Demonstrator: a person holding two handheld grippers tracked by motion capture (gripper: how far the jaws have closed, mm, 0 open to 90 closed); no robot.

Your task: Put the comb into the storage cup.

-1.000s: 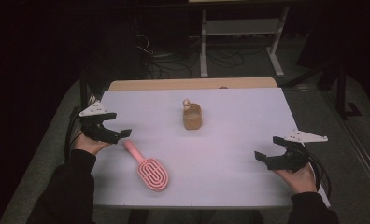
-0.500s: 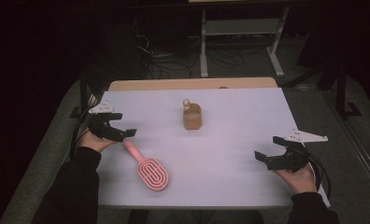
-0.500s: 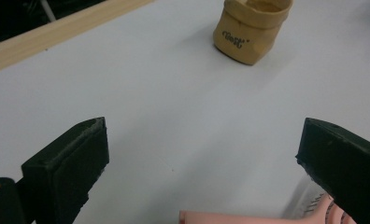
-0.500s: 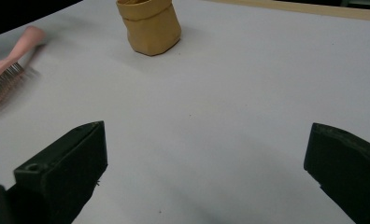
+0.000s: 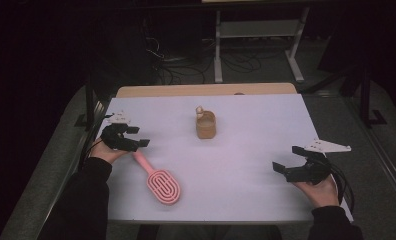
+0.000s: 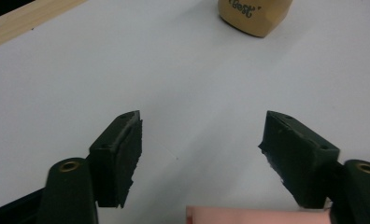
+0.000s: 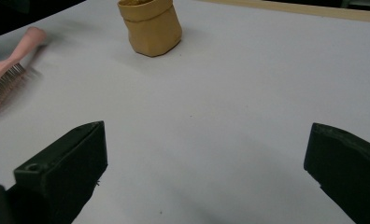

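Here, from the high view, your left gripper (image 5: 136,143) sits over the handle end of the pink hairbrush (image 5: 158,181), whose head lies toward you from it; your right gripper (image 5: 289,162) rests well apart, spread wide and empty. In the left gripper view the jaws have just been closing yet stand partly apart, the brush handle just below their gap, untouched; ahead, the tan cup (image 6: 255,14) bears lettering. The right gripper view shows the brush's bristles.
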